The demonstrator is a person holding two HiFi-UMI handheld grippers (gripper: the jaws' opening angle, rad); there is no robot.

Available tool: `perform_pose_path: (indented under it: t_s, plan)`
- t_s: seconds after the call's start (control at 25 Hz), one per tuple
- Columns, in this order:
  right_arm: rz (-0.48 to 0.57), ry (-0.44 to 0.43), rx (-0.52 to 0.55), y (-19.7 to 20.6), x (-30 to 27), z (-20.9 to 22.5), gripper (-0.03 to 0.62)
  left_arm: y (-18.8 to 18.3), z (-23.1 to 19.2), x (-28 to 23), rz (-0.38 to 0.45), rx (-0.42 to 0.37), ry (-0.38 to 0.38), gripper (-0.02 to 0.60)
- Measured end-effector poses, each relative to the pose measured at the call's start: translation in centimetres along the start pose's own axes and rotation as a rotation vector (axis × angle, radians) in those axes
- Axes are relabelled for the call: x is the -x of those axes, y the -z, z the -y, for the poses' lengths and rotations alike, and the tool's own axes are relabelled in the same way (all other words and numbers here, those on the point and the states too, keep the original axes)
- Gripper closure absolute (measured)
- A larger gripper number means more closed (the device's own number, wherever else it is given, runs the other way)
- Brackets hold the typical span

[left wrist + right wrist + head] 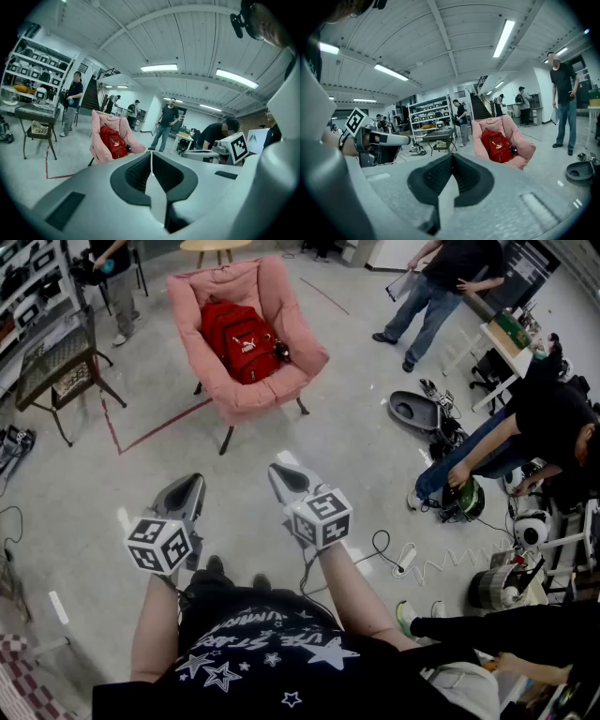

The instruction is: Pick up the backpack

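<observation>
Your left claw [185, 489] and right claw [284, 476] sit shut, empty — step closer to the red backpack [242, 341] in the pink chair [291, 371], then open wide before reaching.

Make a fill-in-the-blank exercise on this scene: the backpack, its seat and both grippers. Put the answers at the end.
1. The backpack is coloured ____.
2. It lies in the armchair, whose colour is ____.
3. The left gripper has its jaws ____.
4. The right gripper, far from the backpack, holds ____.

Missing words: red; pink; shut; nothing
</observation>
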State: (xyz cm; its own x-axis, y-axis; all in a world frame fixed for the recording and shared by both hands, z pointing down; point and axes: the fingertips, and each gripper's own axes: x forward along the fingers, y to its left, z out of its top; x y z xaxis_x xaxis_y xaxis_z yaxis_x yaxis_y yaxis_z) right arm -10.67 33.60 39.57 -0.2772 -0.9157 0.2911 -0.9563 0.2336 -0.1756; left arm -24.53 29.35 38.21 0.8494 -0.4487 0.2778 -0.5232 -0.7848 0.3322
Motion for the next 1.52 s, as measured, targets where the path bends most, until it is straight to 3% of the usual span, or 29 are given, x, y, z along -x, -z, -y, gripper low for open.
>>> perform_pose_path:
  t_s: [0.72,1.08,1.52]
  plan:
    - [-0.029,-0.011,0.026,1.9,0.9,1.2,0.594,2.2,1.8,-1.4,-0.034,-0.001,-0.014,0.575]
    - [0.014,-0.017,0.0,1.5,3.0,1.3,0.594,2.5,2.9,-0.7,-0.019,0.023,-0.022,0.575]
    - [-0.012,0.03,-0.029,2.2,1.7,3.4,0.594,3.8,0.3,-2.0,-0.044,0.084,-0.036,0.575]
